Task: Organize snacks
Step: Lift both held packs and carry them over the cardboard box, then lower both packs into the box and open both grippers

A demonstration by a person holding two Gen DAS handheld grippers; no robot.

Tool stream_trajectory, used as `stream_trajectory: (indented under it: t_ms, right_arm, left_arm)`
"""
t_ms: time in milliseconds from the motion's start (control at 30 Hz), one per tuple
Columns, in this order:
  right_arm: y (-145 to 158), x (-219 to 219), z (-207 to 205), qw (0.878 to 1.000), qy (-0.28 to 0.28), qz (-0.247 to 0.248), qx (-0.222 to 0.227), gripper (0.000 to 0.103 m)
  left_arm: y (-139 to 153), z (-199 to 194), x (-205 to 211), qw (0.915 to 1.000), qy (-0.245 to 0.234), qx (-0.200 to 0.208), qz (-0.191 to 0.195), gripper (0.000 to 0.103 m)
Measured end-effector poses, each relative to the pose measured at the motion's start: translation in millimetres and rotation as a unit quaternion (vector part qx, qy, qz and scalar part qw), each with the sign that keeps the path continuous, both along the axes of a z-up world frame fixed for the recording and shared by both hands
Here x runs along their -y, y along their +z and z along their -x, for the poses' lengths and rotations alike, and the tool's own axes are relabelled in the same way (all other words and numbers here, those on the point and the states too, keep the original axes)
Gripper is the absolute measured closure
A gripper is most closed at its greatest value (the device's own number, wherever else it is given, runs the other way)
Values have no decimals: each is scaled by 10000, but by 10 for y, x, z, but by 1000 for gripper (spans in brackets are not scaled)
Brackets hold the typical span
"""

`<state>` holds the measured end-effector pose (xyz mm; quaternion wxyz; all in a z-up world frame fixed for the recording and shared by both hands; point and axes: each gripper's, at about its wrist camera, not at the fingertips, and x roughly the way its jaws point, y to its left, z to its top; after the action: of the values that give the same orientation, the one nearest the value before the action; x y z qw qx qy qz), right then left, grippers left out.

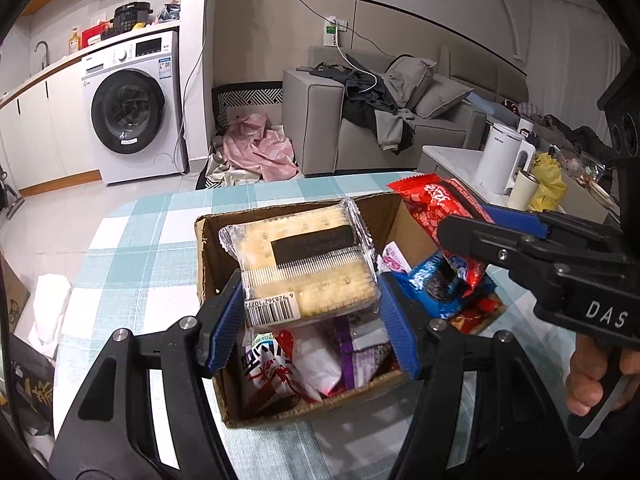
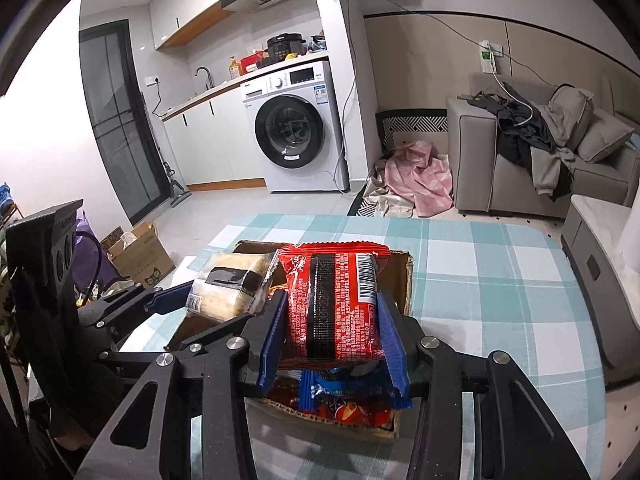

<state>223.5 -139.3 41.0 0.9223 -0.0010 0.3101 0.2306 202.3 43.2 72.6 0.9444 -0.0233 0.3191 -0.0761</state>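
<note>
A cardboard box [image 1: 208, 264] stands on the checked tablecloth and holds several snack packets. My left gripper [image 1: 312, 316] is shut on a clear pack of crackers [image 1: 304, 264] and holds it above the box. My right gripper [image 2: 332, 344] is shut on a red snack packet [image 2: 332, 304], held above the box's right part; it also shows in the left wrist view [image 1: 436, 216]. A blue packet [image 2: 344, 390] lies in the box under it. The cracker pack [image 2: 232, 284] and the box [image 2: 402, 276] also show in the right wrist view.
The table with the blue-white checked cloth [image 2: 480, 280] carries the box. A white kettle [image 1: 504, 156], a cup and a yellow bag stand on a side table to the right. A sofa with clothes [image 1: 380, 116] and a washing machine [image 1: 132, 108] stand behind.
</note>
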Motion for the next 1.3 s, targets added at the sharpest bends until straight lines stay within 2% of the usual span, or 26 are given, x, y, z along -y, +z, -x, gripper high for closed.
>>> stream_trajectory:
  t_ms: [600, 900, 1033, 1167, 1267, 1300]
  right_arm:
    - [-164, -71, -311, 9999, -137, 38, -90, 58]
    - [-144, -62, -318, 9999, -82, -55, -110, 58]
    - [-92, -23, -260, 10000, -78, -61, 15, 52]
    - [-69, 29, -188, 9999, -115, -20, 68, 47]
    - [-57, 82, -116, 9998, -128, -13, 134, 37]
    - [-53, 113, -88, 9998, -144, -58, 152, 30]
  left_arm:
    - [-299, -456, 47, 9999, 83, -109, -91, 41]
    - [-326, -477, 42, 9999, 47, -122, -49, 40]
    - [-326, -425, 40, 9999, 12, -82, -67, 39]
    - [-312, -320, 57, 9999, -3, -17, -124, 29]
    - [-269, -200, 43, 9999, 4, 80, -139, 21]
    - [-253, -156, 30, 9998, 15, 122, -147, 21]
